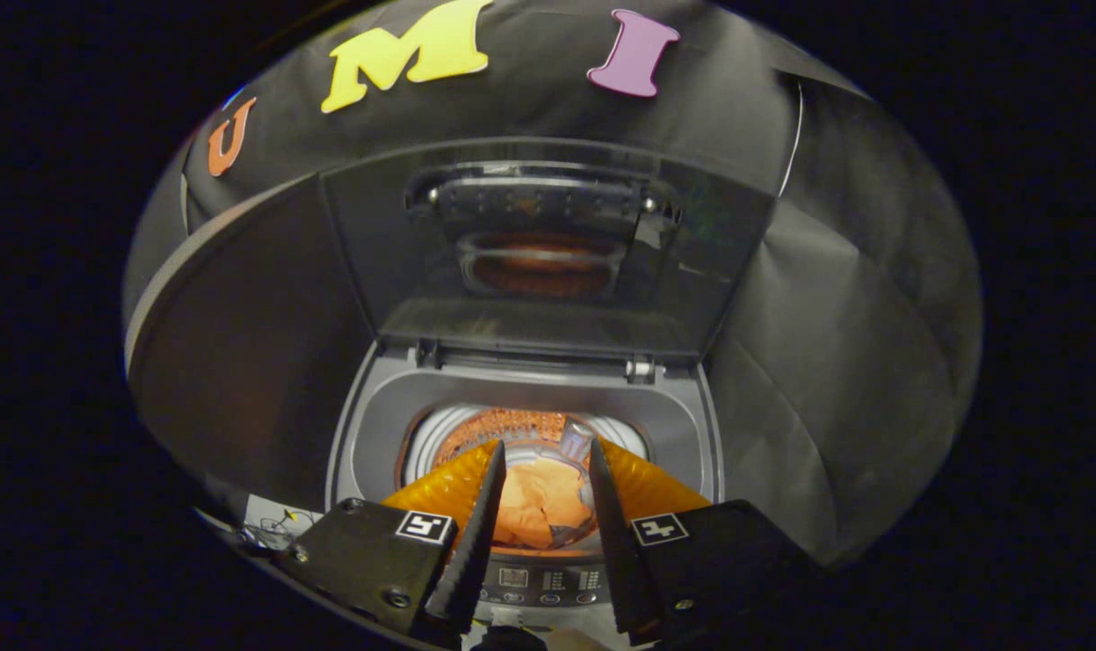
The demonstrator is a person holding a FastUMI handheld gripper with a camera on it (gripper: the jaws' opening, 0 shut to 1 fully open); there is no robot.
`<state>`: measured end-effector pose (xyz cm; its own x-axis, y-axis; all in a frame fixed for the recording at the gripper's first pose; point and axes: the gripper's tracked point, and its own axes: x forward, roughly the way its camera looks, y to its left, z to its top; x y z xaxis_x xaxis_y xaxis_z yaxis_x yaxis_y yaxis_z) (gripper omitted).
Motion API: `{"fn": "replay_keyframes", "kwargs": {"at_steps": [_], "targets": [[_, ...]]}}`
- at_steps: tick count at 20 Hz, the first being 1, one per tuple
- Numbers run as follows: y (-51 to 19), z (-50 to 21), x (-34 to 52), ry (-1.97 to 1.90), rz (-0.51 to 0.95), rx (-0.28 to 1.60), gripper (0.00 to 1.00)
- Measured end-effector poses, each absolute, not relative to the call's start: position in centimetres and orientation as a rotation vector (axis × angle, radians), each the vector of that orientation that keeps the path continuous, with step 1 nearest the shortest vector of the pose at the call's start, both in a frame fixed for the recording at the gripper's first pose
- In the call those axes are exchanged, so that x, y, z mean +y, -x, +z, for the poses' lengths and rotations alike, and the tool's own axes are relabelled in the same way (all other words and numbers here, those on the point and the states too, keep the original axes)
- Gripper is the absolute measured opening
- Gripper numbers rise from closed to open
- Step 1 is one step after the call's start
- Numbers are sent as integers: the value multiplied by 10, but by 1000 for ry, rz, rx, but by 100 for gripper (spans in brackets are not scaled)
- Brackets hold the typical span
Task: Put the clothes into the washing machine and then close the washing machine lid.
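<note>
The gripper (544, 457) is held over the near edge of the washing machine (675, 425), its jaws open and empty. Orange clothes (548, 506) are seen down in the drum between them. The lid (548, 262) is raised at the far side.

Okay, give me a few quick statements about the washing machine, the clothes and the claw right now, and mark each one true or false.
1. The washing machine lid is raised. True.
2. The orange clothes hang clamped in the claw. False: they lie in the drum, beyond the open fingers.
3. The claw points down at the drum opening. True.
4. The drum holds nothing. False: orange clothes lie in it.
5. The control panel sits at the washer's near edge, under the claw. True.
</note>
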<state>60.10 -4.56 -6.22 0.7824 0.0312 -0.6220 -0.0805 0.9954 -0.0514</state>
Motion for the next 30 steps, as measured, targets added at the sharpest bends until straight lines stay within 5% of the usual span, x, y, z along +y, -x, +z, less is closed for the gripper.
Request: {"fn": "replay_keyframes", "kwargs": {"at_steps": [18,30], "targets": [[-697,96,-32,15,85,396,58],[-767,86,-12,35,89,435,58]]}}
